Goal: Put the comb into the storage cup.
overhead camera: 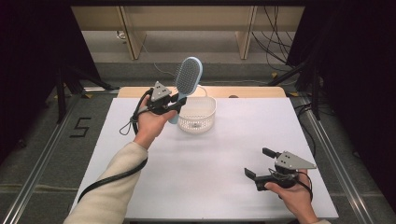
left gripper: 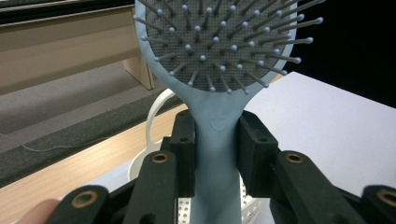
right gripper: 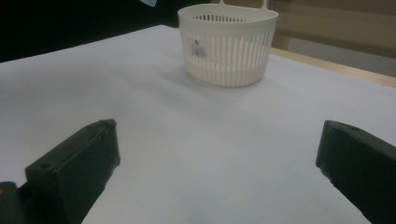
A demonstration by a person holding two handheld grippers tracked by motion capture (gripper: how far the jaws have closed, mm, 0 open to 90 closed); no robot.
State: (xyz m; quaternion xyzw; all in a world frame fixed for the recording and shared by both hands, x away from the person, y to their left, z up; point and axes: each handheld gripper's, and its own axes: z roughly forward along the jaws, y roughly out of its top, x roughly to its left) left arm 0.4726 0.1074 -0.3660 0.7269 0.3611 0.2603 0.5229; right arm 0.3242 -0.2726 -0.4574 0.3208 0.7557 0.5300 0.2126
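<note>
The left gripper (left gripper: pixel 215 154) has its jaws clamped on the neck of a pale blue hairbrush (left gripper: pixel 219 56), one pad on each side of the narrow handle just below the bristled head. The brush stands nearly upright in the air, head up and leaning slightly to the right in the high view, its handle end hanging beside the near left rim of the white basket (overhead camera: pixel 198 114) at the back of the white table (overhead camera: pixel 210 158).

The grip sits high on a smooth, tapering handle, so the heavy head could swing or the brush could slide down through the pads if the hand tilts quickly. If the brush goes into the basket, its handle end may catch the rim, and the light basket could tip or skid towards the table's far edge. The brush looks longer than the basket is deep, so it may lean out and topple it.

The right gripper (overhead camera: pixel 264 164) rests low over the near right of the table, jaws wide apart and empty, well away from the basket.
</note>
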